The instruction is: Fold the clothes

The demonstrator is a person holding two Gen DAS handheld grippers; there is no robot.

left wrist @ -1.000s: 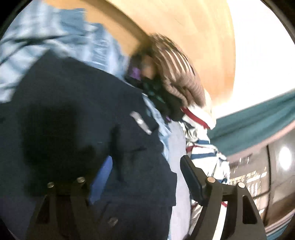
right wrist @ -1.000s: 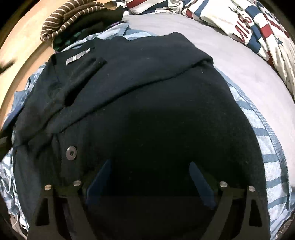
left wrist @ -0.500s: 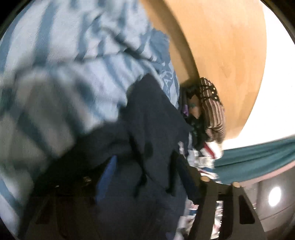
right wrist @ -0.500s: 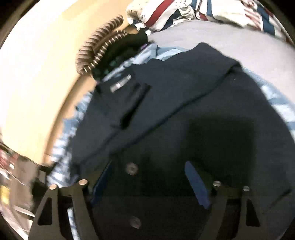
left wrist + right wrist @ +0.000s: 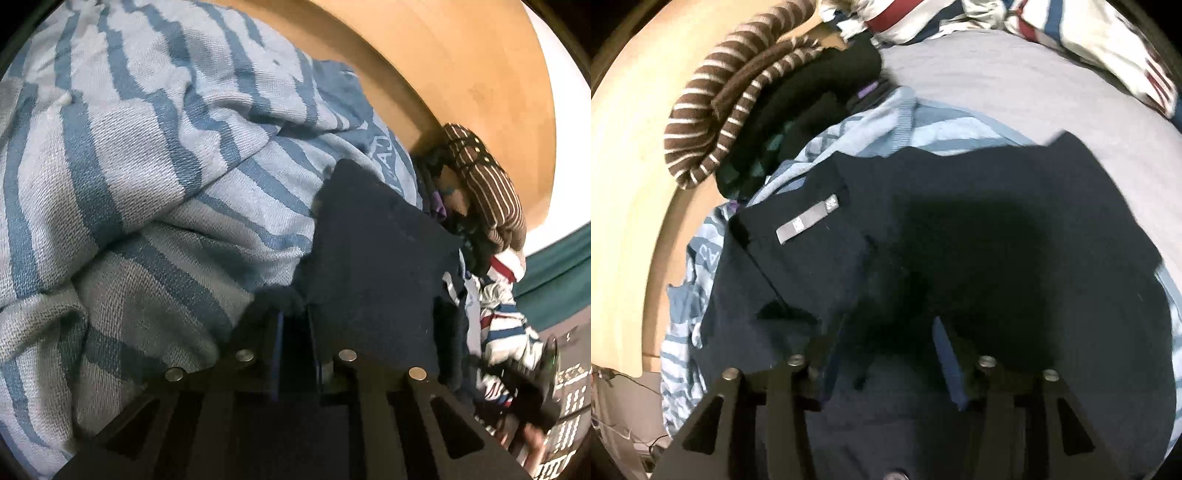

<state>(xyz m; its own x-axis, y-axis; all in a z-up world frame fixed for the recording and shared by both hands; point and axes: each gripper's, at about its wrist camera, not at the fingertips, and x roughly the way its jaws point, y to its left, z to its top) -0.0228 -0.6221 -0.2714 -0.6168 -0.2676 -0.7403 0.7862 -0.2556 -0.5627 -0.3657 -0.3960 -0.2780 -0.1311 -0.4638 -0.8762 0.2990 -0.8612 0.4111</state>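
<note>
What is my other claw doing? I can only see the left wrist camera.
Observer: The right claw is down over the navy garment. Its jaws are closing, with dark cloth between them.
Operator: Does it have a tag?
Observer: Yes, a grey label lies face up on the navy cloth, toward the wooden side.
Operator: What's past the navy thing?
Observer: A plain grey sheet stretches beyond its far edge.
</note>
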